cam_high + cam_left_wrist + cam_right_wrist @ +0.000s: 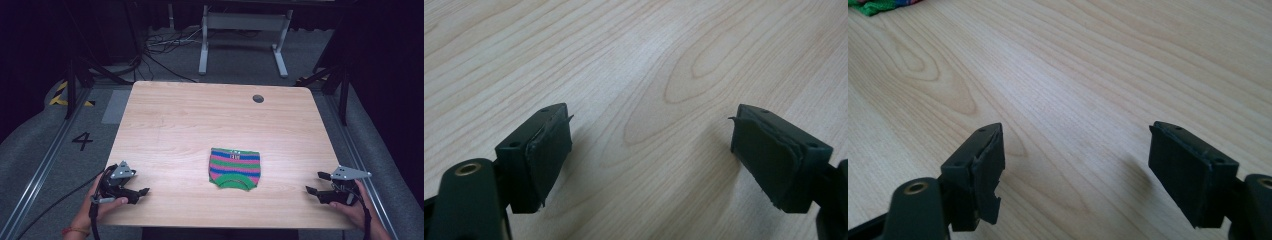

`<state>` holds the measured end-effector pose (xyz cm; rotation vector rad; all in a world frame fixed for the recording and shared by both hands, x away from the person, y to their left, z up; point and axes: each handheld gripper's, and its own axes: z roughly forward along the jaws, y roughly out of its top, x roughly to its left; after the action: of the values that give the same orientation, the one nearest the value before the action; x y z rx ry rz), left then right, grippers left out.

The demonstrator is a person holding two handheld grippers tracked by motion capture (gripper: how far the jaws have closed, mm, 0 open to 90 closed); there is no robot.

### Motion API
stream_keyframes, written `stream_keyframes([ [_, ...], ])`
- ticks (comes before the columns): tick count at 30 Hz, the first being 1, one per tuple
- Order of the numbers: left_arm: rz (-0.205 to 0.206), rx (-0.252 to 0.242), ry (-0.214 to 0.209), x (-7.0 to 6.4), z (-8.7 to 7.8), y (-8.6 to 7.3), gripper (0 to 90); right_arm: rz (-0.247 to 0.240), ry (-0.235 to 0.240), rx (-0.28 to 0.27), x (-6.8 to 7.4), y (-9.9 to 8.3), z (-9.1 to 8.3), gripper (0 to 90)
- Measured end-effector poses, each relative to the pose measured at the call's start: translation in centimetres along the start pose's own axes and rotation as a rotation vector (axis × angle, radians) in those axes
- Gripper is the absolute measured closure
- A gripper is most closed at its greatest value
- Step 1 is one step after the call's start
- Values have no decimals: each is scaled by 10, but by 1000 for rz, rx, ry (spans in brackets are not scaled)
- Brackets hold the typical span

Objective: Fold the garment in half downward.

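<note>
At the near left corner of the pale wood-grain table [170, 120], black left gripper [141, 193] held in a hand [100, 207], grey three-cornered plate on top, cable trailing off the near edge. Jaws spread wide apart with bare wood between them, dark pads [549, 155] worn and peeling at the edges. Toward the middle, a little nearer the front edge, a small folded knit garment with pink, green and blue stripes and a green hem [235, 168], lying flat, well apart from both grippers. At the near right corner, black right gripper [317, 183] in the other hand [357, 210], jaws likewise gaping and empty, a corner of the striped knit [878, 6] at the top left of the right gripper view.
</note>
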<state>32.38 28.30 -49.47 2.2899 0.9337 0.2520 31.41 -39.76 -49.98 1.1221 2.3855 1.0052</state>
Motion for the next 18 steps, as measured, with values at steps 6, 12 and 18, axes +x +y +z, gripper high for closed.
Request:
stream_keyframes([
  [6,2,-46,36,-4,3,-6,126,8,17,-15,3,-3,5,176],
  [12,-11,-47,49,-6,3,-7,124,7,18,-13,3,-3,6,170],
  [18,-9,-46,52,-5,3,-6,118,7,17,-13,3,-3,6,169],
])
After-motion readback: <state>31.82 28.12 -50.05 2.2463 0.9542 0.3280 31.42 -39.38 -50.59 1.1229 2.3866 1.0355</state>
